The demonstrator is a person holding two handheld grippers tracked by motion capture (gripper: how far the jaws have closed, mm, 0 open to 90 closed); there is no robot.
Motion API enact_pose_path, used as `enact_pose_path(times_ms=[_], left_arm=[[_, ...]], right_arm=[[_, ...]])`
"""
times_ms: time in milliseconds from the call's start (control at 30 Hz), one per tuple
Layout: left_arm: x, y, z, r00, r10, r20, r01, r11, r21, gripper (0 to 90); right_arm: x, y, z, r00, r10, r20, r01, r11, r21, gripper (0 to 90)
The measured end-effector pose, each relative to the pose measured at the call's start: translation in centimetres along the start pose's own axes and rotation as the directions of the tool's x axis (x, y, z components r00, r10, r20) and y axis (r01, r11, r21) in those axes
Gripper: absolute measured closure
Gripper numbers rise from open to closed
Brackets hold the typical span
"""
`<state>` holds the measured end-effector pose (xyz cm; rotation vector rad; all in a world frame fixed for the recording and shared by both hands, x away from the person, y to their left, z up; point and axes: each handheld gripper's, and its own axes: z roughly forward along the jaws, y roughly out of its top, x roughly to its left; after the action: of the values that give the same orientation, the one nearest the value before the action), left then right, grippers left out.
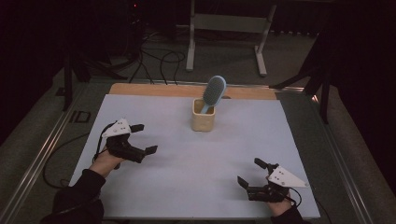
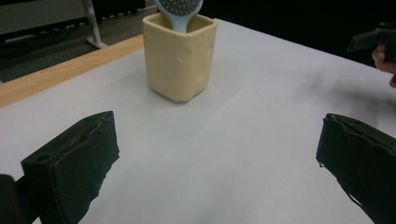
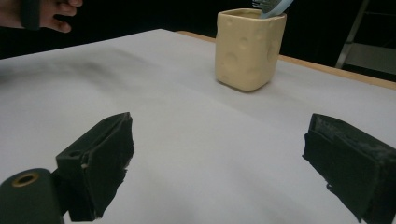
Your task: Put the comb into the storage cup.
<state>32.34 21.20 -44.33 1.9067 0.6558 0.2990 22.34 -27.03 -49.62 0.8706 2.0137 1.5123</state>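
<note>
A cream square cup (image 1: 203, 120) stands upright at the far middle of the white sheet (image 1: 187, 186). A light blue hairbrush (image 1: 214, 91) sits in it handle down, head leaning right. The left gripper view has the cup (image 2: 180, 56) ahead with the brush (image 2: 180, 11) in it; the right gripper view has the cup (image 3: 248, 46) and brush (image 3: 273, 5) too. My left gripper (image 1: 144, 138) hovers at the left, open and empty, well short of the cup. At the near right my right gripper (image 1: 251, 172) stands open and empty.
A wooden strip (image 1: 154, 89) runs along the table's far edge behind the sheet. Metal rails (image 1: 42, 154) frame the table sides. Beyond it, cables (image 1: 159, 60) lie on the floor beside a white stand (image 1: 229, 28).
</note>
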Motion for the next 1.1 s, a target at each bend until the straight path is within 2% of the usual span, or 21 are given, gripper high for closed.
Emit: enact_pose_path(times_ms=[100, 267, 667, 1100], left_arm=[[-0.2, -0.8, -0.9, 0.9999, -0.010, -0.007, 0.010, 0.9999, -0.004, 0.0], [-0.6, -2.1, -1.9, 0.9996, -0.014, -0.026, 0.014, 0.9997, 0.019, 0.0], [-1.5, -4.3, -4.4, 0.9974, -0.028, -0.066, 0.030, 0.9993, 0.023, 0.0], [-2.7, -6.5, -6.7, 0.9917, -0.043, -0.121, 0.046, 0.9987, 0.023, 0.0]], right_arm=[[0.0, 0.0, 0.0, 1.0000, -0.003, 0.000, 0.003, 1.0000, -0.001, 8.1], [0.0, 0.0, 0.1, 1.0000, -0.005, -0.003, 0.005, 1.0000, 0.002, 8.1], [0.1, 0.1, 0.2, 1.0000, -0.006, -0.003, 0.006, 1.0000, 0.005, 8.1], [0.1, 0.0, 0.3, 1.0000, -0.007, -0.006, 0.007, 1.0000, 0.006, 8.1]])
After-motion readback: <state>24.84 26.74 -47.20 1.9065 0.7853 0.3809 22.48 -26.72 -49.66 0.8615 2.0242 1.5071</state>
